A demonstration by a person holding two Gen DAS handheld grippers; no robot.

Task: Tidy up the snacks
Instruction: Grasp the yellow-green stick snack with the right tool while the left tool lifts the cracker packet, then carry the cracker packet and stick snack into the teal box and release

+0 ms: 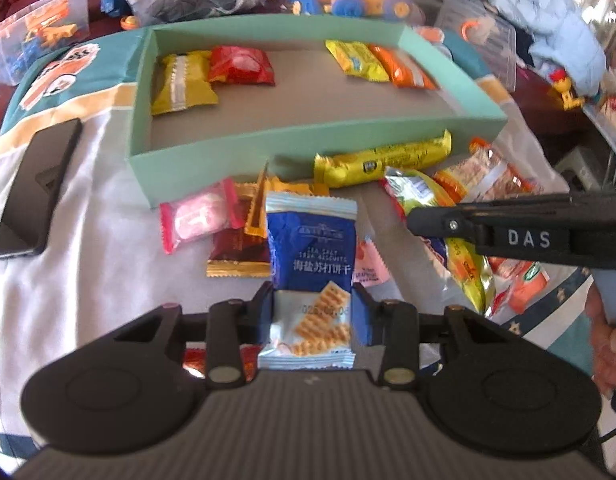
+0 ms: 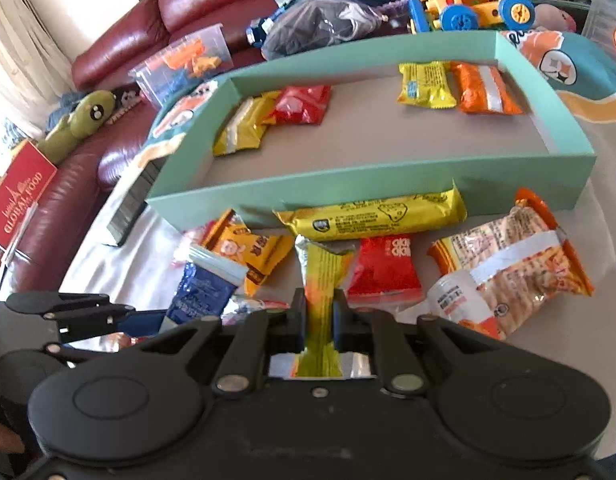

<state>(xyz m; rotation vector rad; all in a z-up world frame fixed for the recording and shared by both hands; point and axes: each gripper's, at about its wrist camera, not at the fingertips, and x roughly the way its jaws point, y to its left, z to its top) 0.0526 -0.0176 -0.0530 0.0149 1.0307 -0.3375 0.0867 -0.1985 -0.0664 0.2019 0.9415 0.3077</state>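
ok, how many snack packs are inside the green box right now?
4. In the green box: yellow pack and red pack far left; yellow pack and orange pack far right. None look hidden.

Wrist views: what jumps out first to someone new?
The green box at the back of the table, holding only four snacks: two at its left end, two at its right. In front of it lies a loose heap of packets, the long yellow bar right against the box's near wall. Each gripper is shut on one packet: the left gripper on a blue biscuit packet, the right gripper on a yellow-green packet.
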